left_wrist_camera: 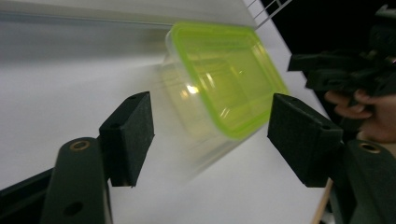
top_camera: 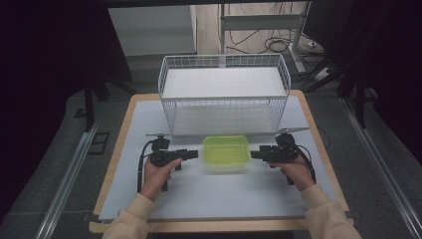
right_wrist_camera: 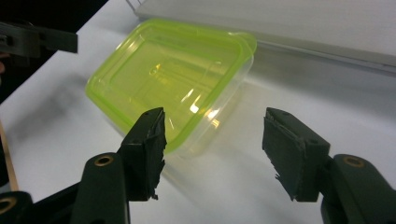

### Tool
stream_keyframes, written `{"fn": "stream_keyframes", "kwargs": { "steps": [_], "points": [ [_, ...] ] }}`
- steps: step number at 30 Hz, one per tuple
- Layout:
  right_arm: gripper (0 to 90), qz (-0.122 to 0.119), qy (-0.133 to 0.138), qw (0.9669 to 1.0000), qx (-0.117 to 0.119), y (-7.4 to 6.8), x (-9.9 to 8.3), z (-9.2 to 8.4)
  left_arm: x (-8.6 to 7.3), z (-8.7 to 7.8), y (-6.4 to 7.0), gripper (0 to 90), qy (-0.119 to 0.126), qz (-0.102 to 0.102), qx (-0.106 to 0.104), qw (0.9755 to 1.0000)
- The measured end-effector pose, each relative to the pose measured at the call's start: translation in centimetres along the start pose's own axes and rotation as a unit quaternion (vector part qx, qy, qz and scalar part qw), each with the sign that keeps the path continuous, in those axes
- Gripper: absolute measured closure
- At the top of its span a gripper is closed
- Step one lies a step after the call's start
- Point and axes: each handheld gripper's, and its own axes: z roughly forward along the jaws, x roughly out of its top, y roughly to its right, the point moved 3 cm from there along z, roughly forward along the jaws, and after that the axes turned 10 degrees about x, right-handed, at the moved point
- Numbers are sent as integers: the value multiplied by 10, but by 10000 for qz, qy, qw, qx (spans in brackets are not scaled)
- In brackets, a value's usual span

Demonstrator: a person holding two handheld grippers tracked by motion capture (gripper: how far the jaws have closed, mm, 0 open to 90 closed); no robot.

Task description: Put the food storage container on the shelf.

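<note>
A clear plastic container with a lime-green lid (top_camera: 226,152) sits on the white mat at the table's middle, just in front of the wire basket. My left gripper (top_camera: 194,154) is level at its left side, jaws open and pointing at it. In the left gripper view the container (left_wrist_camera: 224,79) lies ahead of my open left gripper (left_wrist_camera: 210,135), its pads not touching it. My right gripper (top_camera: 254,155) faces the container's right side, also open. The right gripper view has the container (right_wrist_camera: 168,84) ahead and to the left of my right gripper (right_wrist_camera: 217,140), apart from the pads.
A white wire basket (top_camera: 224,107) with a white floor stands behind the container at the table's back. The white mat (top_camera: 224,199) covers a wooden table (top_camera: 117,164). Dark floor, cables and table legs lie beyond.
</note>
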Motion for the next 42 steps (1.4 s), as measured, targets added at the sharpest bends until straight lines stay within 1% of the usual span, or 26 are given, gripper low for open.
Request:
{"fn": "stream_keyframes", "kwargs": {
  "steps": [2, 5, 7, 10, 11, 13, 15, 17, 19, 22, 25, 26, 28, 29, 31, 32, 33, 34, 35, 39, 40, 42],
  "points": [
    [401, 95, 10, 9999, 41, 1, 2, 3, 3, 6, 1, 319, -56, 17, 59, 10000],
    [410, 260, 30, 9996, 100, 3, 5, 7, 7, 15, 4, 320, -182, -11, -3, 9998],
    [421, 381, 41, 9991, 171, 5, 6, 10, 8, 21, 5, 325, -243, -83, -45, 9997],
    [436, 555, 5, 9982, 218, 7, 7, 16, 8, 28, 6, 335, -335, -116, -37, 9994],
    [440, 586, -18, 9980, 215, 7, 8, 18, 8, 31, 6, 342, -358, -133, -64, 9993],
    [450, 631, -66, 9976, 261, 9, 8, 22, 8, 35, 6, 357, -399, -208, -89, 9989],
    [467, 726, -81, 9969, 282, 10, 8, 25, 9, 38, 4, 368, -429, -293, -125, 9986],
    [489, 836, -79, 9957, 385, 12, 8, 26, 9, 42, 4, 390, -480, -356, -182, 9980],
    [517, 929, -73, 9947, 432, 13, 8, 28, 9, 45, 3, 408, -535, -406, -223, 9975],
    [558, 986, -130, 9940, 457, 15, 7, 30, 9, 50, 0, 427, -638, -510, -287, 9962],
    [601, 1135, -117, 9920, 535, 18, 6, 32, 7, 54, 1, 496, -696, -510, -318, 9958],
    [613, 1159, -109, 9916, 561, 18, 6, 33, 7, 56, 2, 532, -733, -520, -340, 9954],
    [655, 1267, -117, 9898, 638, 20, 6, 34, 6, 56, 2, 608, -743, -498, -219, 9957],
    [681, 1300, -132, 9892, 658, 20, 5, 35, 6, 57, 2, 657, -759, -497, -212, 9957],
    [709, 1366, -143, 9884, 654, 21, 4, 36, 6, 56, 1, 726, -755, -492, -151, 9958],
    [721, 1439, -149, 9871, 688, 21, 4, 36, 5, 55, 1, 743, -760, -464, -191, 9958],
    [736, 1476, -130, 9864, 717, 22, 3, 35, 5, 54, 2, 751, -747, -449, -197, 9960],
    [748, 1557, -67, 9846, 794, 21, 3, 34, 5, 53, 2, 758, -738, -435, -189, 9961],
    [758, 1588, -45, 9839, 817, 21, 4, 32, 5, 52, 3, 765, -728, -395, -182, 9964],
    [805, 1541, 30, 9847, 812, 16, 5, 26, 5, 47, 9, 804, -662, -236, -111, 9975],
    [805, 1491, 26, 9856, 796, 15, 6, 25, 4, 46, 10, 805, -640, -216, -116, 9976],
    [806, 1466, 37, 9859, 807, 13, 6, 23, 4, 43, 11, 805, -616, -184, -170, 9978]
  ]
}}
